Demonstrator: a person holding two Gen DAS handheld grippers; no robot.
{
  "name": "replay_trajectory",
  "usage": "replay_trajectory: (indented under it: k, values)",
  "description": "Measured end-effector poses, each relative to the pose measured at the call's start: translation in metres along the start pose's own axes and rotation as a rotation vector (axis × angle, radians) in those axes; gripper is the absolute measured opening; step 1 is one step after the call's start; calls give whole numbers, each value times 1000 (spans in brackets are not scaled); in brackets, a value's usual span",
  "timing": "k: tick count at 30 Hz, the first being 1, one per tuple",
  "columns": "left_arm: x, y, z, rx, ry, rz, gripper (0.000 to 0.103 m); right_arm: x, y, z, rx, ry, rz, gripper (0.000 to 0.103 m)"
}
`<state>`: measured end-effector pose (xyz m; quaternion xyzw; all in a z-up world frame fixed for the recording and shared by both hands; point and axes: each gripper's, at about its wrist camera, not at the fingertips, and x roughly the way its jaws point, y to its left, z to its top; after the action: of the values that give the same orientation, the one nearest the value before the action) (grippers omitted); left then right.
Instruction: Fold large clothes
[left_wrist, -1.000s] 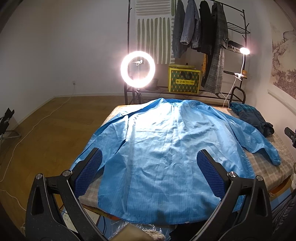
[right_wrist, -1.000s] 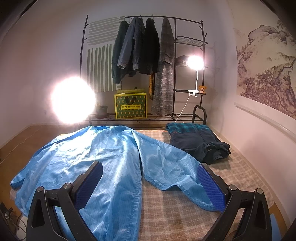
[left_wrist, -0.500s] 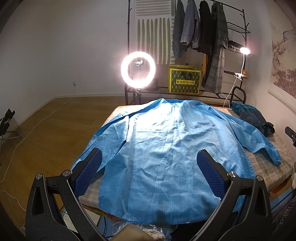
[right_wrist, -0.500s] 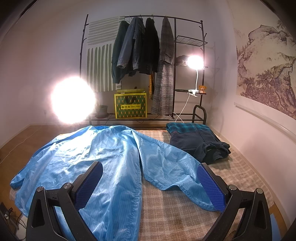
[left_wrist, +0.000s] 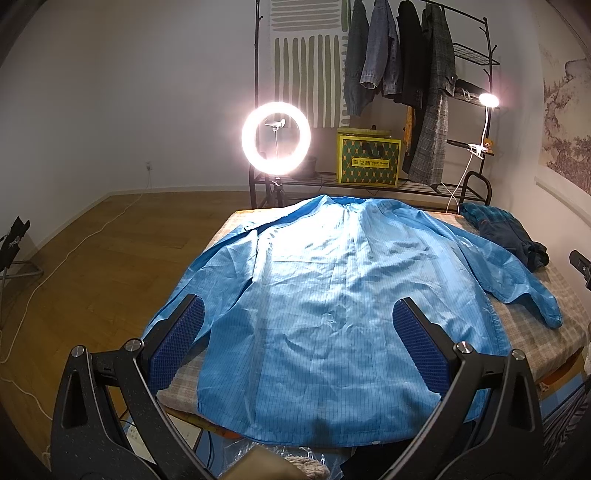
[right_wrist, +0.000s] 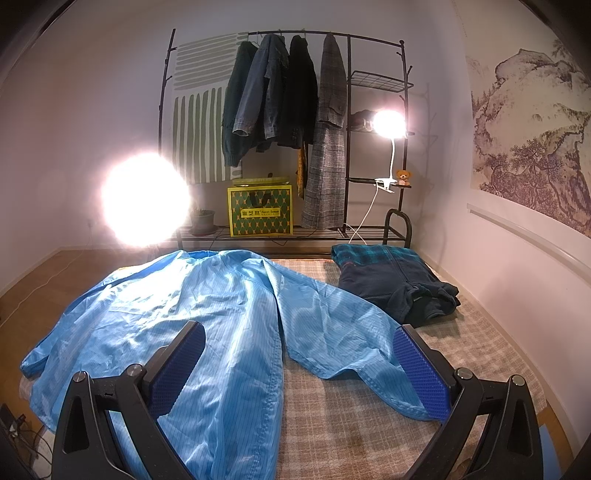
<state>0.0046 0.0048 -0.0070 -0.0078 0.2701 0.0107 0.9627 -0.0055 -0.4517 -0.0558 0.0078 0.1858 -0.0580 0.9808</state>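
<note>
A large light-blue striped coat (left_wrist: 332, 295) lies spread flat on the checked table (left_wrist: 535, 332), collar at the far end, hem over the near edge. Its right sleeve (right_wrist: 351, 343) runs out diagonally across the table cloth (right_wrist: 351, 424); the left sleeve (left_wrist: 192, 280) hangs toward the left edge. My left gripper (left_wrist: 299, 343) hovers open above the hem, holding nothing. Over the coat's right side and sleeve, my right gripper (right_wrist: 299, 362) is open too, with nothing between its blue pads (right_wrist: 421, 373).
A folded dark-blue garment (right_wrist: 399, 288) lies at the table's far right corner. Behind stand a clothes rack (left_wrist: 399, 66) with hanging coats, a yellow-green box (left_wrist: 369, 158), a lit ring light (left_wrist: 275, 138) and a clip lamp (right_wrist: 388, 122). Wooden floor (left_wrist: 92, 266) lies left.
Barely anything differs: both grippers stay open and nearly still, and the coat lies as before.
</note>
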Motion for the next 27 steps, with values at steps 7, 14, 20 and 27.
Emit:
replay_trajectory:
  k: [7,14,20,27]
  values:
    - [0,0,-1,1,0,1,103,0,-1,1,1,0,0,103]
    - [0,-1,0,1,1,1,103,0,-1,0,0,0,-1,103]
    - [0,1,-2,0,1,2,103,0,0,1,1,0,0,103]
    - [5,20,-10,-14,7,22,103,1,4,3,3,1,9,103]
